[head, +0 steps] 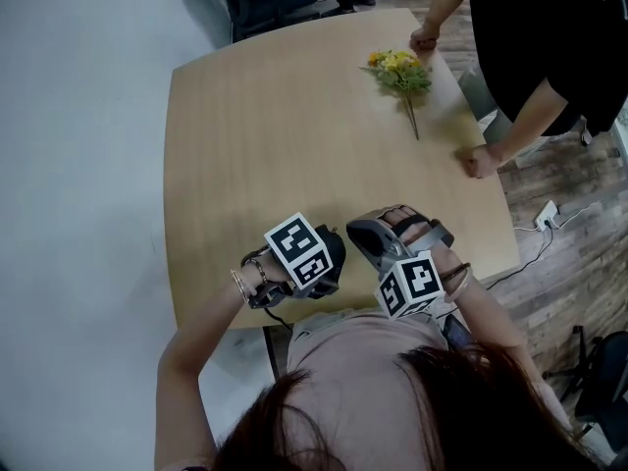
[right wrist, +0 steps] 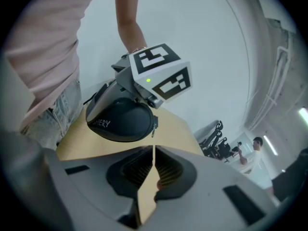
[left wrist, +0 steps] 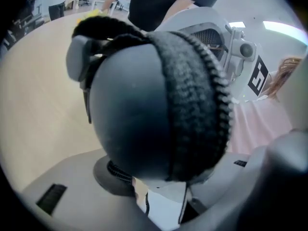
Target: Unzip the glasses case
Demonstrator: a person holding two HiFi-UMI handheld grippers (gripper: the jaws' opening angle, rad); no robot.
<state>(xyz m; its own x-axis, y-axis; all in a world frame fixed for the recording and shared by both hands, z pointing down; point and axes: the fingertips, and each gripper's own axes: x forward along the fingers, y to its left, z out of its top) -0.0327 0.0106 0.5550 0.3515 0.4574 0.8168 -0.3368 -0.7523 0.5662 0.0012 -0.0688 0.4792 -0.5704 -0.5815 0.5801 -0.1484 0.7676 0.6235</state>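
1. Head view, looking steeply down: a pale wooden bench (head: 275, 135) w/ rounded corners. The camera wearer is at its near edge, one tool in each hand
2. The grey plastic left hand-held gripper (left wrist: 173, 172) has its jaws spread wide and clamped on a dark grey, oval, zip-up glasses case (left wrist: 130, 105). One ribbed pad presses the case's lower left side
3. The case fills most of the left gripper view. A black woven zip tape (left wrist: 192, 90), w/ teeth along one edge, runs over its rounded end. How far the zip is undone can't be told
4. In the right gripper view the case sits under the left hand-held gripper, at the bench's near edge and close to the wearer. It has white lettering on its side, and a small zip pull (right wrist: 154, 129) hangs at its right end. Can't tell if the case rests on the bench or is just above it
5. The right hand-held gripper (right wrist: 153, 153) has its jaws closed together, only a hairline slit btwn the tips, nothing gripped. It points at the case from just beside it, not touching
6. Far side of the bench: a bunch of yellow flowers w/ green stems (head: 400, 72) lies flat, well apart from the case
7. A second person in a black top (head: 549, 37) leans at the far right edge, both fists (head: 481, 161) on the bench
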